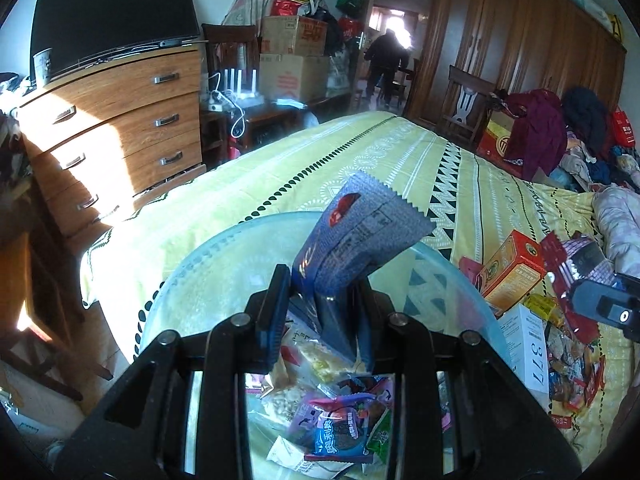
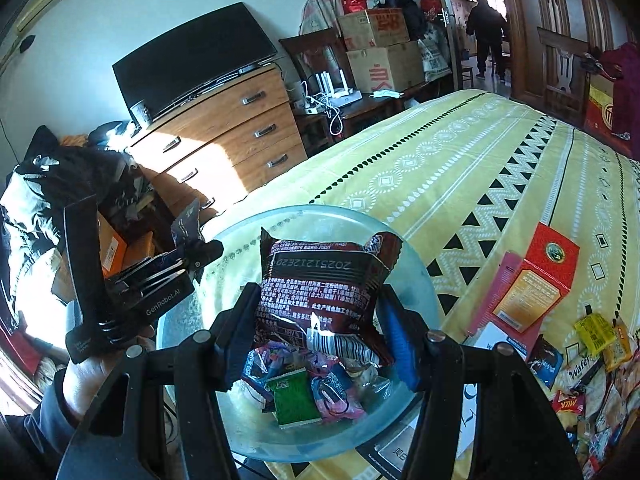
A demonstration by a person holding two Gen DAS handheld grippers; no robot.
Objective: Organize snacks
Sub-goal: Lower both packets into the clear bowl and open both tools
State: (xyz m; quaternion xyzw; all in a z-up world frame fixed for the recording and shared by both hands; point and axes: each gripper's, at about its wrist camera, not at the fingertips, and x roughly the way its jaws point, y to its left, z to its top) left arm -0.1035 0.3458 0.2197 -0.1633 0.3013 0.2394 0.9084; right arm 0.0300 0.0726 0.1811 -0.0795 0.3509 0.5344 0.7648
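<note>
A bedroom: a bed (image 2: 460, 168) with a yellow patterned sheet carries a clear glass bowl (image 2: 240, 428). The right gripper (image 2: 318, 330) pinches a dark red snack packet (image 2: 320, 280) directly over the bowl, long axis upright between the jaws. The left gripper (image 1: 320, 320) clamps a blue packet (image 1: 348, 240), tilted up and rightward, above the same bowl. Below both lie assorted small packets (image 2: 304, 392); loose snacks (image 2: 592, 376) wait to the right.

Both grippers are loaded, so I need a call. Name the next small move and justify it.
Probably open the right gripper: its dark red packet hangs directly over the glass bowl, where other snacks lie. The left gripper's blue packet can follow.
</note>
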